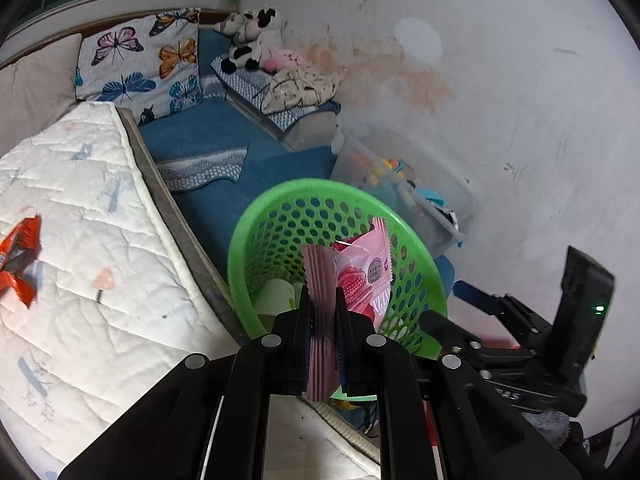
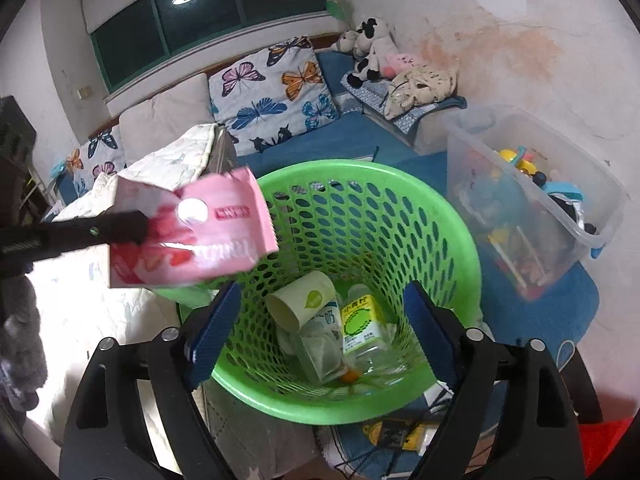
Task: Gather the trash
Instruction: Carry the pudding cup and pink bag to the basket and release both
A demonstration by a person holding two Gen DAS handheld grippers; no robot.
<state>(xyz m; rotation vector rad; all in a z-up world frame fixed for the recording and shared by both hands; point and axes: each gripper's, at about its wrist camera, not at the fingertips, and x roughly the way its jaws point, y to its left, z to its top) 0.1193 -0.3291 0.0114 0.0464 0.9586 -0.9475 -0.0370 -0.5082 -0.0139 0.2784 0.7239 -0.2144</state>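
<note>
Presently, notes by item:

Left hand-held gripper: clenched on the pink snack wrapper, pinching its crimped edge between the two black fingers; seen from the right wrist view as a dark arm entering from the left.
Pink snack wrapper: held in the air at the near-left rim of the green basket, partly overhanging the opening; not resting on anything.
Right hand-held gripper: released, jaws spread wide with blue pads on either side, nothing between them; it hangs over the basket mouth, pointing down into it.
Green basket: round, perforated plastic, standing on the blue mat just beside the edge of the bed.
Basket contents: a pale paper cup lying on its side, a clear bottle with a yellow-green label, further clear packaging under them; what it is cannot be told.
Orange wrapper: lying on the white quilted bed, well apart from the basket, at the left edge of the left wrist view.
Clear storage bin: beside the basket to the right, against the wall, holding mixed coloured toys.
Background: butterfly-print cushion and a black-and-white plush cow along the far side, below a dark window.
</note>
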